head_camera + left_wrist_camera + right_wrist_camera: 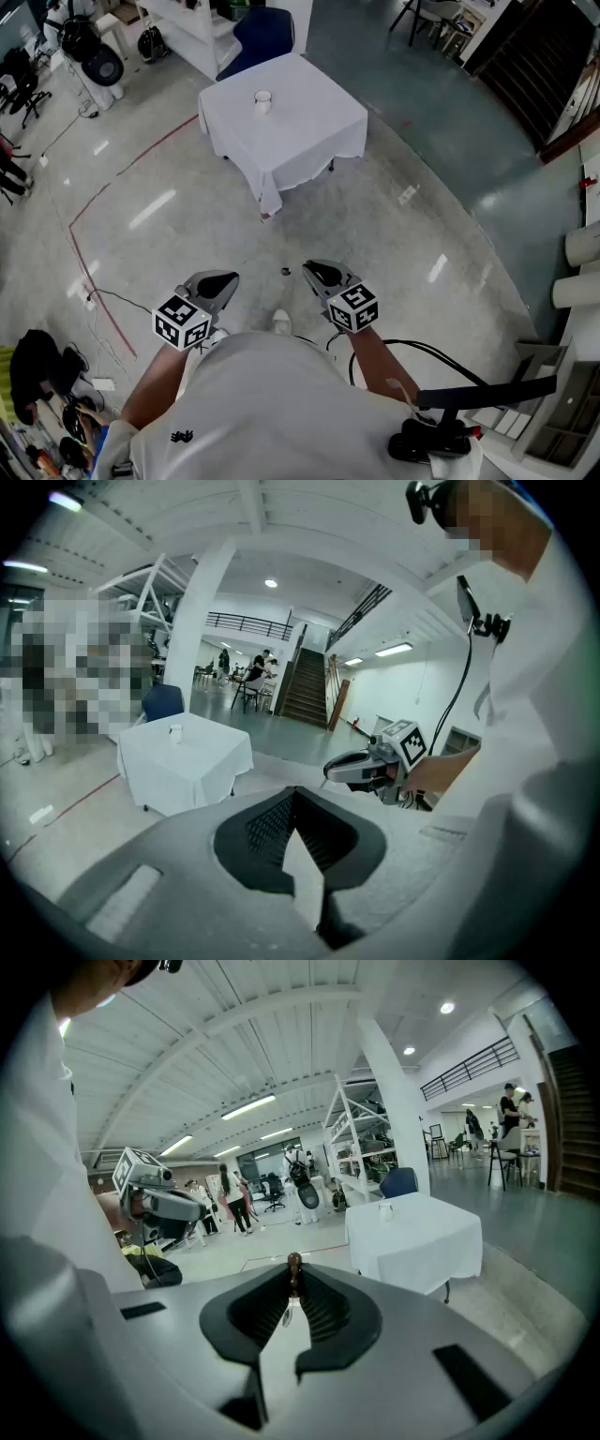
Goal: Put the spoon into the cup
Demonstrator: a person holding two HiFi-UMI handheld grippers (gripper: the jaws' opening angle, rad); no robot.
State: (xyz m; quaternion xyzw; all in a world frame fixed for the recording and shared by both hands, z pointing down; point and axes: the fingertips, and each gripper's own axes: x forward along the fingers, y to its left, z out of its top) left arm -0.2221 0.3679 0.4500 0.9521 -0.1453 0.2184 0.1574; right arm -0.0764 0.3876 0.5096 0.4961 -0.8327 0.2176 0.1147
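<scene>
One step is judged done: the spoon (293, 1262) is pinched in the nearly closed right tongs (292, 1279), the left tongs (296, 794) are closed empty, while the cup (262, 101) on the distant desk (305, 131) is not yet reached.

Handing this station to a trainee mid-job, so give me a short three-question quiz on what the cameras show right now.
1. True or false: the spoon is already in the cup.
2. Which gripper holds the spoon? A) left gripper B) right gripper C) neither
3. Fill in: the cup stands on a table covered with a ___ cloth.

Key
1. False. The spoon is pinched between the right gripper's jaws, well short of the table.
2. B. The left gripper is shut on nothing.
3. White.
</scene>
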